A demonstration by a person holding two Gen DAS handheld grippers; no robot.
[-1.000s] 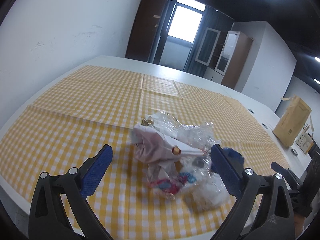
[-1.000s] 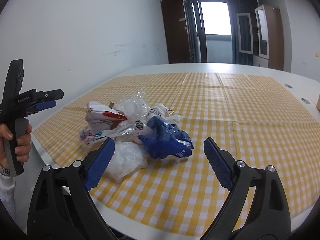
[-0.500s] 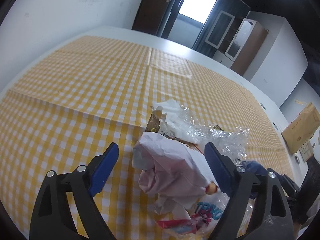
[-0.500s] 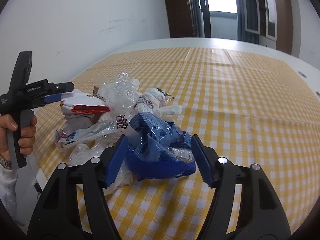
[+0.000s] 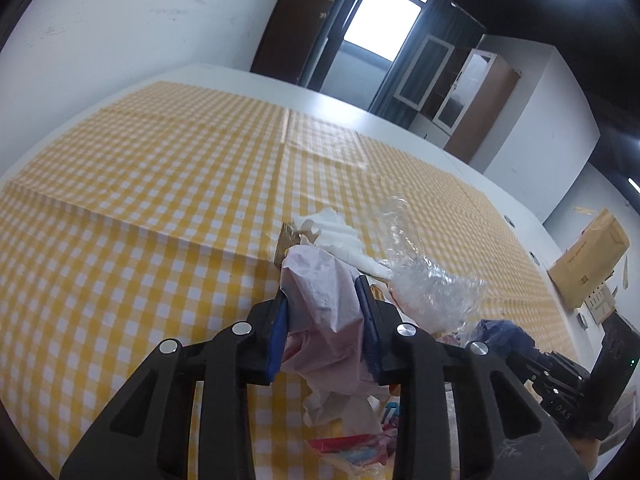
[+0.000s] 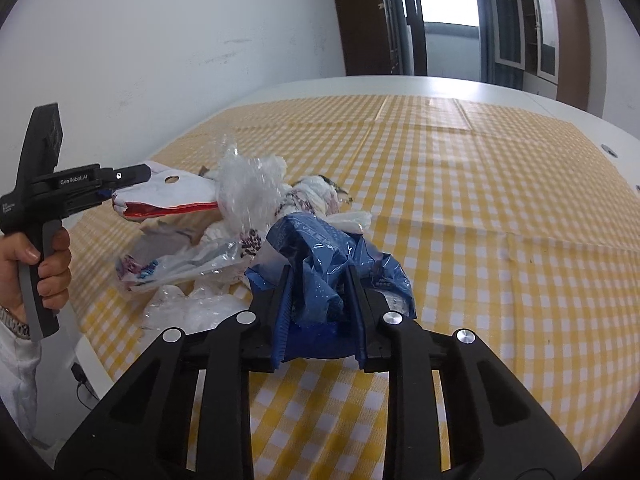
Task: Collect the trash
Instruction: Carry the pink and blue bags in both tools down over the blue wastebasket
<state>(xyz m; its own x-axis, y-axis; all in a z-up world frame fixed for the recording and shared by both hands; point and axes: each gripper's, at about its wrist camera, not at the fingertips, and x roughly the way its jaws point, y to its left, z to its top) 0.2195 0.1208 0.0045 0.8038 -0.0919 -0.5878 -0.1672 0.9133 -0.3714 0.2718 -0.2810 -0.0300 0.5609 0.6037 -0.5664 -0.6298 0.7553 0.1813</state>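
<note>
A pile of trash lies near the front edge of the table. My left gripper (image 5: 322, 316) is closing its jaws, and the blue pads squeeze a crumpled pinkish-white paper wrapper (image 5: 320, 288). In the right wrist view the same wrapper (image 6: 176, 196) shows white with red inside, at the tip of the left gripper (image 6: 132, 178). My right gripper (image 6: 320, 308) is closing too, its pads pressed into a crumpled blue plastic bag (image 6: 320, 256). Clear plastic film (image 6: 248, 184), a white tissue (image 5: 336, 236) and printed bags (image 6: 180, 264) lie between the two.
A yellow checked tablecloth (image 5: 160, 200) covers the white table (image 6: 500, 88). The table edge runs close on the left, by the person's hand (image 6: 44, 264). A brown paper bag (image 5: 588, 256) stands at the far right. A white wall lies left, with cabinets and a window behind.
Both grippers moved forward and down into the pile. Their jaws went from wide open to closed, the left on the paper wrapper and the right on the blue bag.
</note>
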